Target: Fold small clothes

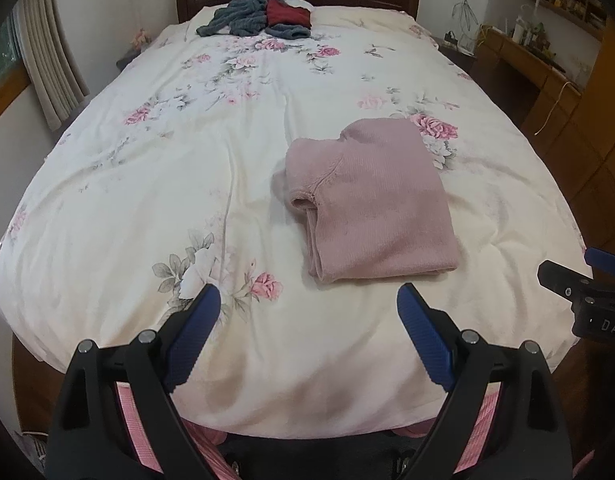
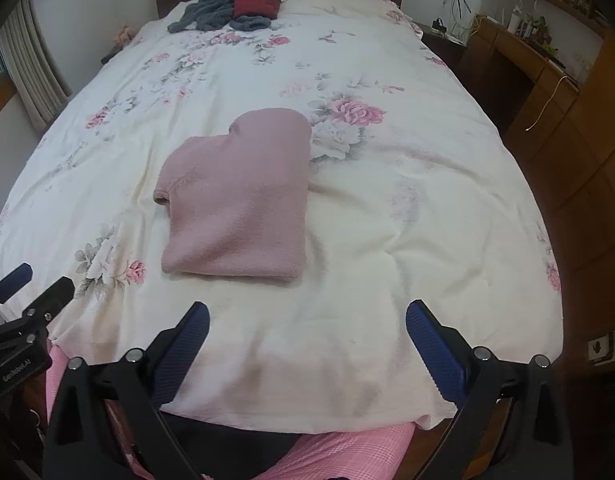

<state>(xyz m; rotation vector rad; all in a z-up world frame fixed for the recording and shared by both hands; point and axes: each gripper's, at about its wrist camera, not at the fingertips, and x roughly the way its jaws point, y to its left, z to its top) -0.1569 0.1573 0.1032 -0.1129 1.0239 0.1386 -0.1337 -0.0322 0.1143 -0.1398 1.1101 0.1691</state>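
Both the left gripper (image 1: 308,300) and the right gripper (image 2: 307,317) have black angular plastic arms studded with round silver screws, blue cross-hatched pads (image 1: 191,340) lining the fingers, and white lettering on the black body at 3 o'clock in the left wrist view.

Floral bedspread (image 1: 147,200) — perhaps wooden desk (image 1: 519,60)
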